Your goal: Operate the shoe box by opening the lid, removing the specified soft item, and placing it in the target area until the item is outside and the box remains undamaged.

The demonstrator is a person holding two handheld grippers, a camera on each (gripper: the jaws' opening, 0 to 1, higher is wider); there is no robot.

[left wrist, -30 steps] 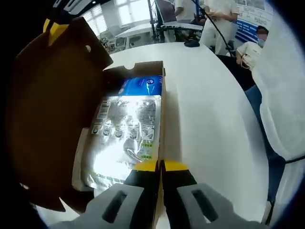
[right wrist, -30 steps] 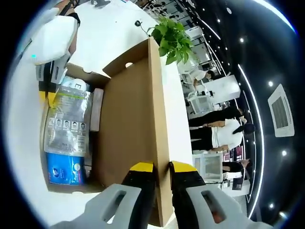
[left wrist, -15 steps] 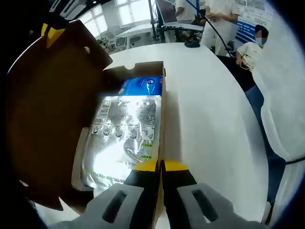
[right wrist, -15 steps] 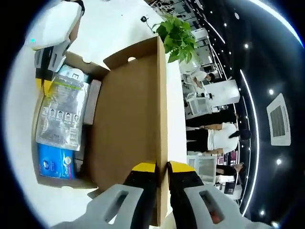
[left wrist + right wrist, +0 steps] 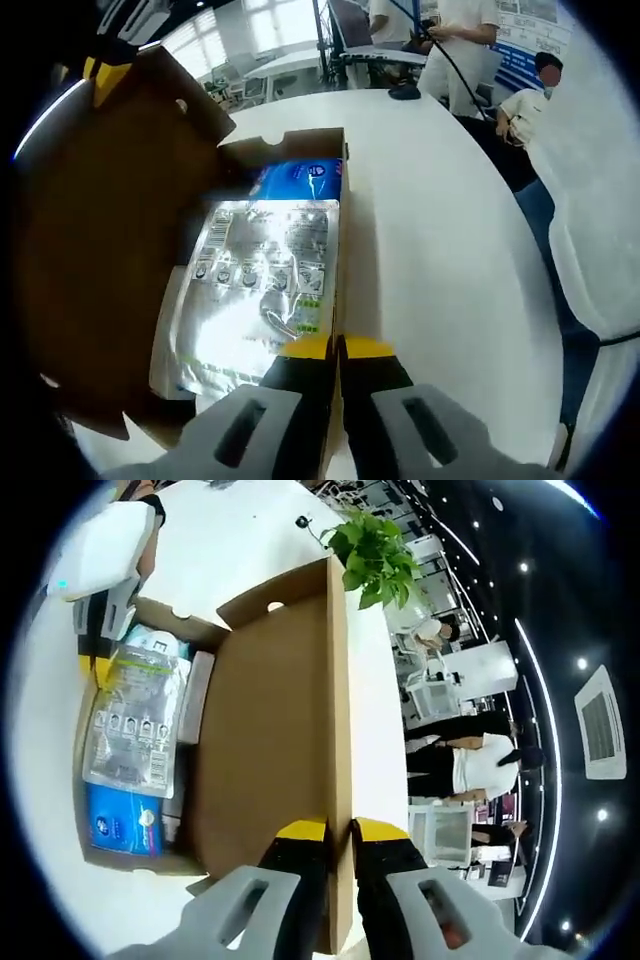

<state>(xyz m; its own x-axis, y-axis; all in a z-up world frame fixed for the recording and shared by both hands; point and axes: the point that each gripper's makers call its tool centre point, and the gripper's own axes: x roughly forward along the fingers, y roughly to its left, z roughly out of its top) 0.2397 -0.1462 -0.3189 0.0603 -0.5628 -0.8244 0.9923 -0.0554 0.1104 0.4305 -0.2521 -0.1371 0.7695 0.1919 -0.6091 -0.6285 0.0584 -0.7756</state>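
A brown cardboard shoe box (image 5: 338, 190) stands open on a white round table (image 5: 440, 230). Its lid (image 5: 270, 730) is raised, and my right gripper (image 5: 338, 830) is shut on the lid's free edge. My left gripper (image 5: 336, 348) is shut on the box's near side wall; from the right gripper view the left gripper (image 5: 100, 645) sits at the box's far end. Inside lies a soft clear plastic pack with a blue end (image 5: 265, 270), also seen as the pack (image 5: 130, 745) beside a white item (image 5: 198, 695). In the left gripper view the lid (image 5: 100, 230) rises at the left.
A potted green plant (image 5: 375, 550) stands on the table beyond the lid. A dark small object (image 5: 403, 91) lies at the table's far edge. Several people stand or sit behind the table (image 5: 455, 40). A white-sleeved arm (image 5: 600, 190) fills the right of the left gripper view.
The lid has swung a little further open with my right gripper on its edge. The left gripper and the box body have stayed put.
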